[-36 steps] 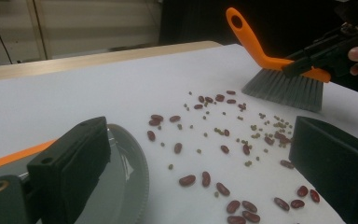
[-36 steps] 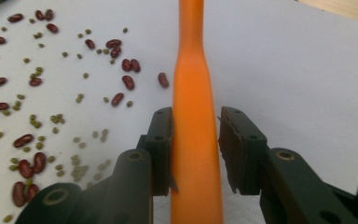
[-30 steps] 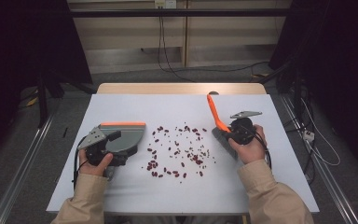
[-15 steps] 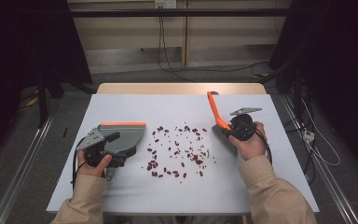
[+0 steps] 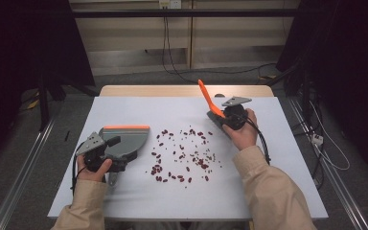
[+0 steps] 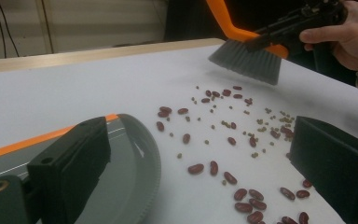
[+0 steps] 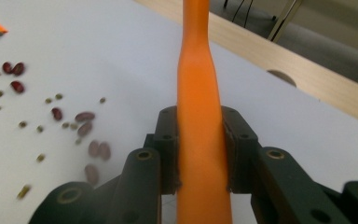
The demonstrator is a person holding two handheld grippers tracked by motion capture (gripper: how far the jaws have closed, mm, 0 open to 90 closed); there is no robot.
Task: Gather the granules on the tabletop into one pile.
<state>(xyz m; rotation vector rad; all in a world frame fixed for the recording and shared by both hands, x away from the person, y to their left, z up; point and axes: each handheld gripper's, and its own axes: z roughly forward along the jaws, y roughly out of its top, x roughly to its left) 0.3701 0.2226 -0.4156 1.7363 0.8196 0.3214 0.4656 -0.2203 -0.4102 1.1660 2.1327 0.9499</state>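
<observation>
Right gripper: clamped tight on the orange handle of the brush; in the right gripper view the handle runs straight up between both pads, so that's a solid pinch.
Brush position: bristles sit up off the worktop, at the far right edge of the spill, handle leaning away toward the back.
Left gripper: holding the grey dustpan by its handle end, though I honestly can't tell how tightly; in the left gripper view the jaws look spread with the pan's curved rim beside one of them.
Dustpan position: flat on the worktop left of the mess, orange lip along its far edge.
Beans: red kidney beans plus tiny green ones, scattered between pan and brush, nothing in the pan yet as far as I can see.
Step, my guess: lining up a sweep from right to left into the pan.
Risk 1: beans are round-ish and hard, so a fast flick probably sends them skittering past the pan or off the front edge.
Risk 2: the pan's open side doesn't look squarely aimed at the pile, so stuff could slide around it.
Risk 3: if the pan lifts even slightly, the tiny green ones go underneath.
Risk 4: the brush could twist in the grip if the bristles get pressed down hard.
</observation>
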